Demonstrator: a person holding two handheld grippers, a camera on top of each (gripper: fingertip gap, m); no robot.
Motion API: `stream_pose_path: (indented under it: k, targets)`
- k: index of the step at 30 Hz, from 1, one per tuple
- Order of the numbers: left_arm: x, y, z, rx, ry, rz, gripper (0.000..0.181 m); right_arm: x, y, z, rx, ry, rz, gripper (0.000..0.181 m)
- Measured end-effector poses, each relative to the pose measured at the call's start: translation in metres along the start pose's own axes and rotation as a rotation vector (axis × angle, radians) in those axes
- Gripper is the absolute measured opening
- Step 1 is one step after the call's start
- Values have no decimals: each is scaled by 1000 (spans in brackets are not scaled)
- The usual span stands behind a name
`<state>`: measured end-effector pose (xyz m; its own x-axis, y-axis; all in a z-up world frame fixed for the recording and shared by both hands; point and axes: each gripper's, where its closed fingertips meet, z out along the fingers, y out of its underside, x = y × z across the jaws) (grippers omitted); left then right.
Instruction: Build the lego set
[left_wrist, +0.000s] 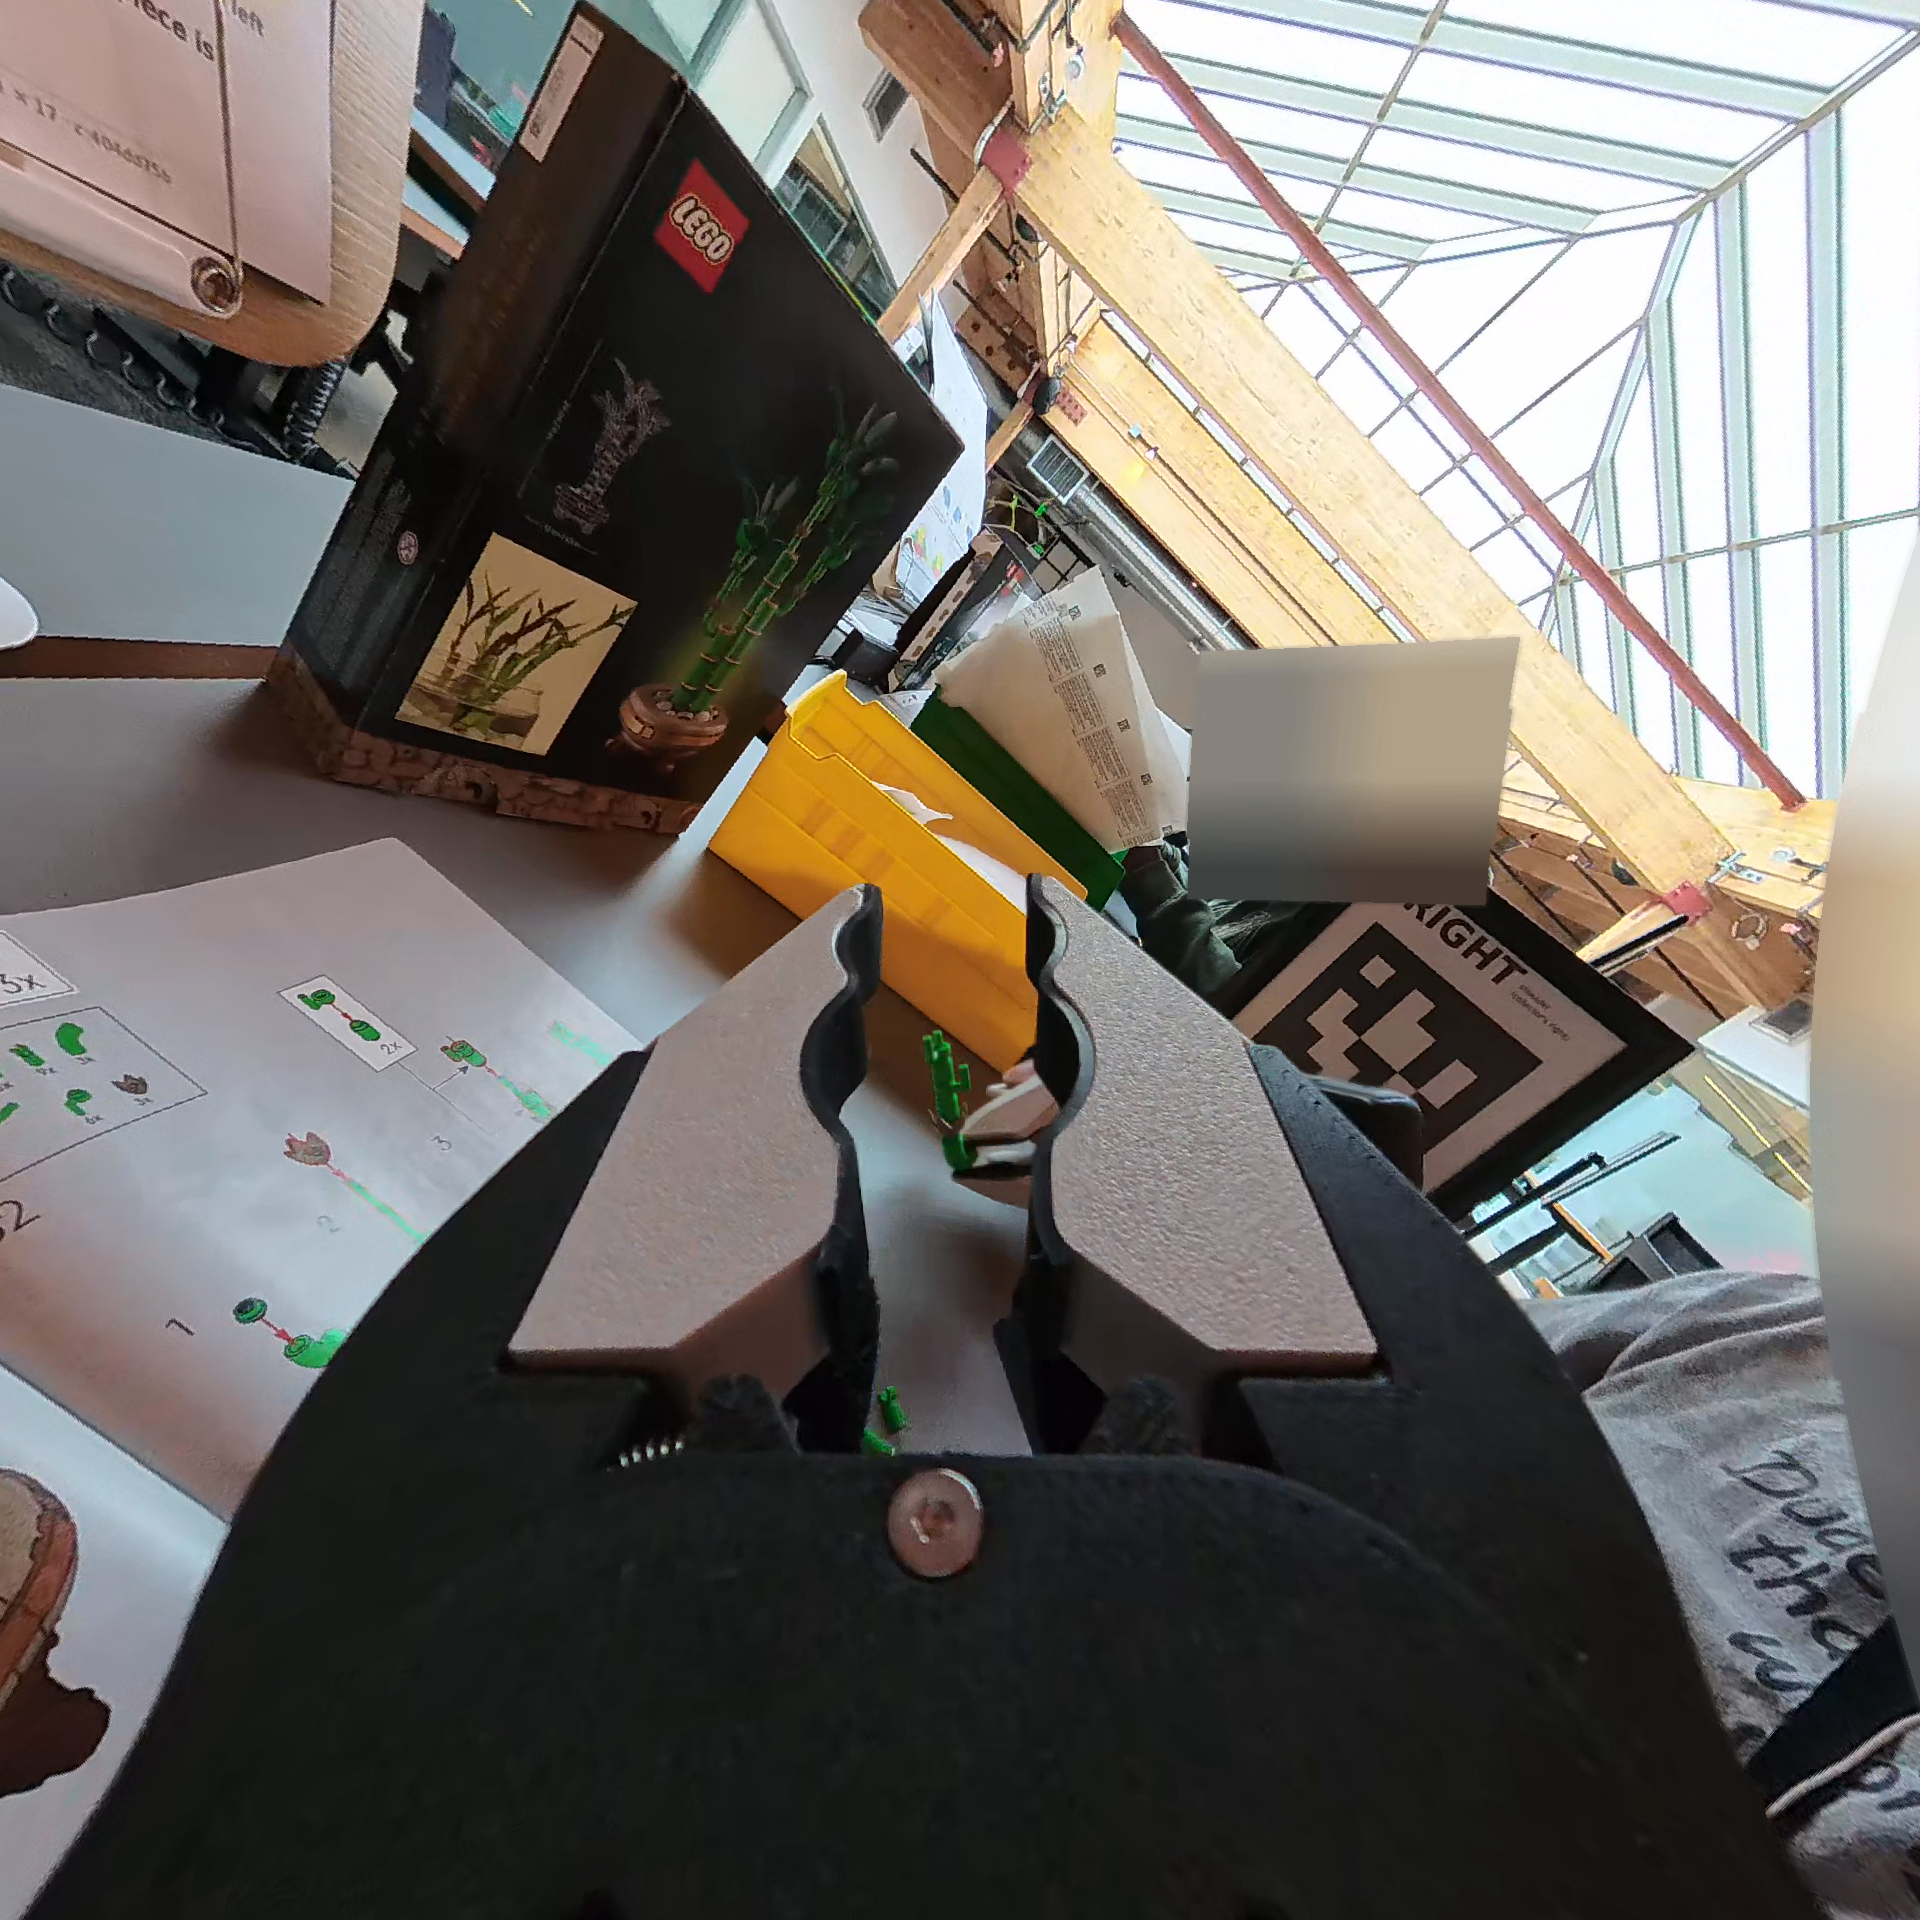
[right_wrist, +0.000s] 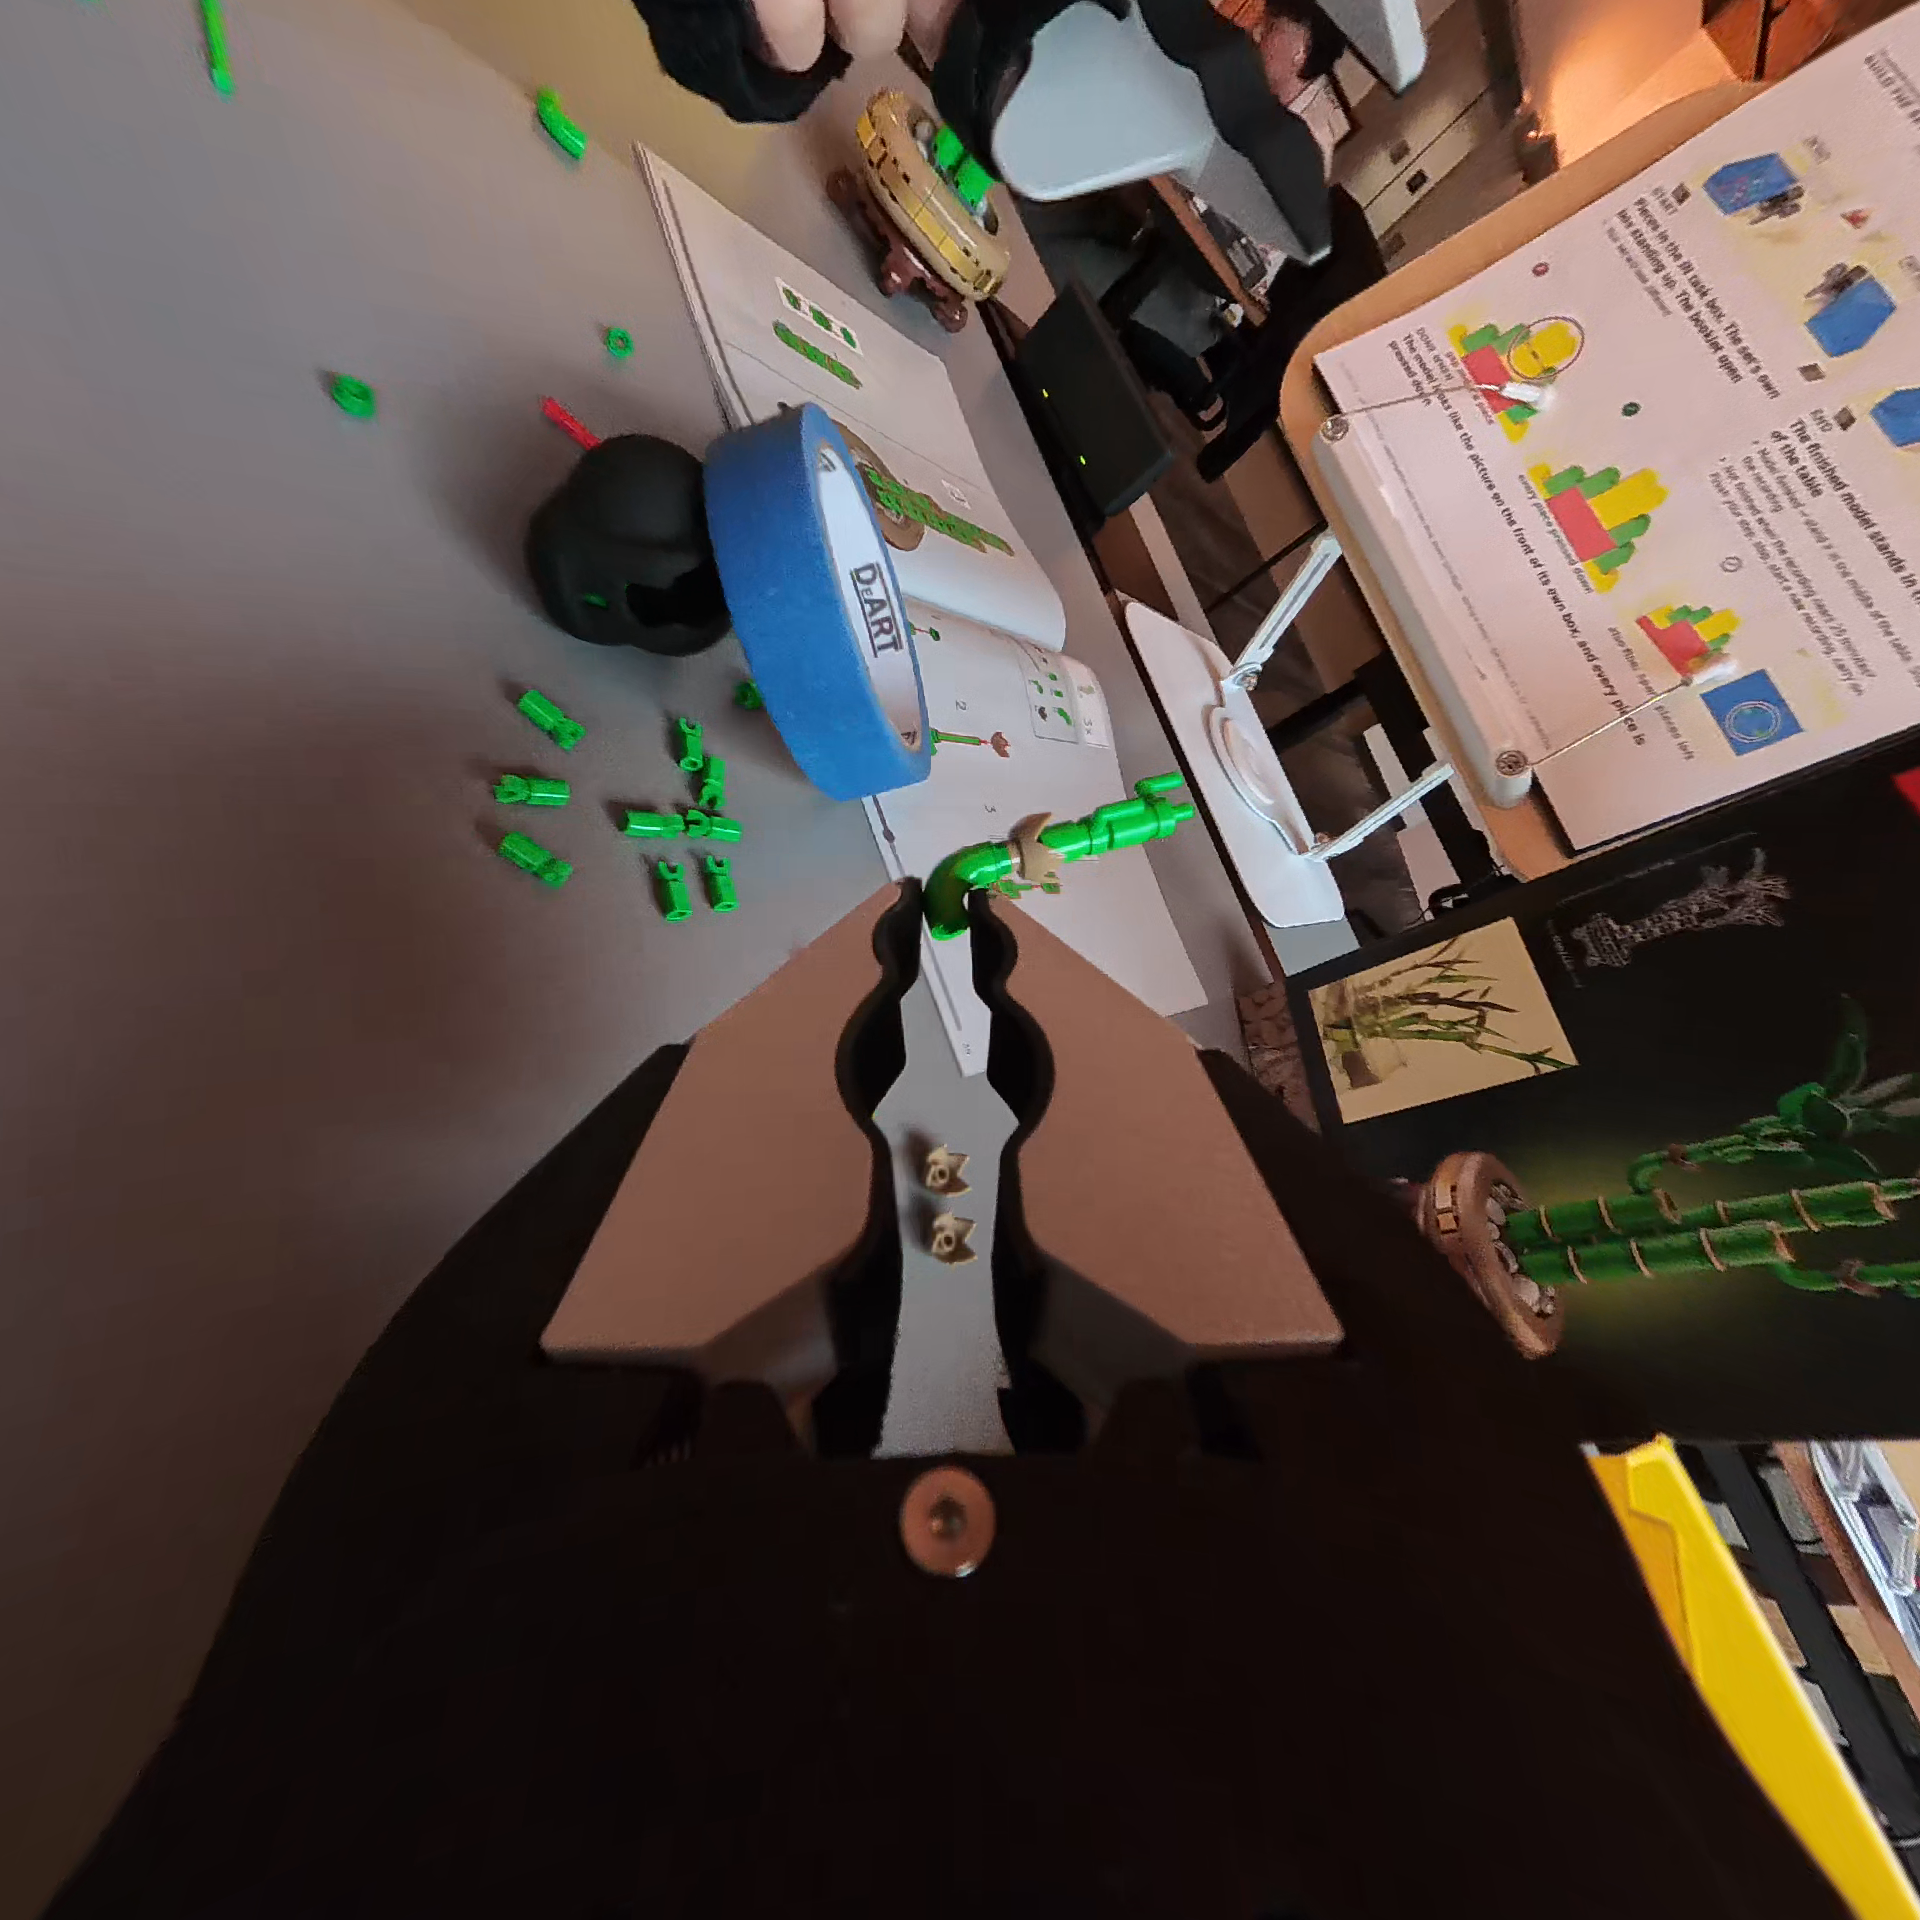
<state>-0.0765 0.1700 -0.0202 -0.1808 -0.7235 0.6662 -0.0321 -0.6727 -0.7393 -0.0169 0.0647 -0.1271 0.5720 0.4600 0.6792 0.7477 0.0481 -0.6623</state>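
My right gripper (right_wrist: 948, 902) is shut on the curved lower end of a green bamboo stem (right_wrist: 1101, 826) with tan leaf pieces, held above the open instruction booklet (right_wrist: 831, 343). In the left wrist view the stem (left_wrist: 943, 1075) stands upright in the right gripper's fingertips (left_wrist: 1003, 1117), just beyond my left gripper (left_wrist: 951, 909). The left gripper is open and empty. Two tan leaf pieces (right_wrist: 948, 1200) lie on the table between the right fingers. Several loose green pieces (right_wrist: 634, 821) lie to the left. The brown and gold pot base (right_wrist: 935, 218) sits at the booklet's far end.
A blue tape roll (right_wrist: 821, 603) leans on a black object (right_wrist: 623, 551). The set's black box (left_wrist: 623, 468) stands by a yellow bin (left_wrist: 883, 831). The booklet (left_wrist: 260, 1091) lies left of the left gripper. A sheet on a stand (right_wrist: 1621, 499) is at the right. A gloved hand (right_wrist: 769, 52) is at the top. Spacing between my two grippers at the tips: around 15 centimetres.
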Motion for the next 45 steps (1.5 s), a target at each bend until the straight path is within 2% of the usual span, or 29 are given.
stream_pose_path:
  k: [5,9,12,22,33,41,45]
  targets:
    - [6,-6,-4,-1,-2,3,25,-24,-8,-11,11,-19,-24,6]
    - [12,-11,-9,0,-9,11,24,-55,-29,-10,2,-72,-83,6]
    - [16,-15,-12,3,-15,22,24,-81,-44,-6,3,-185,-41,6]
    - [30,-28,-22,29,21,2,23,-120,-58,8,-58,-348,102,6]
    - [44,-34,-28,59,60,-22,23,-143,-54,16,-92,-435,97,7]
    - [58,-42,-34,66,97,-10,23,-145,-53,21,-92,-414,74,7]
    - [60,-53,-44,101,99,-3,23,-136,-67,20,-30,-347,16,7]
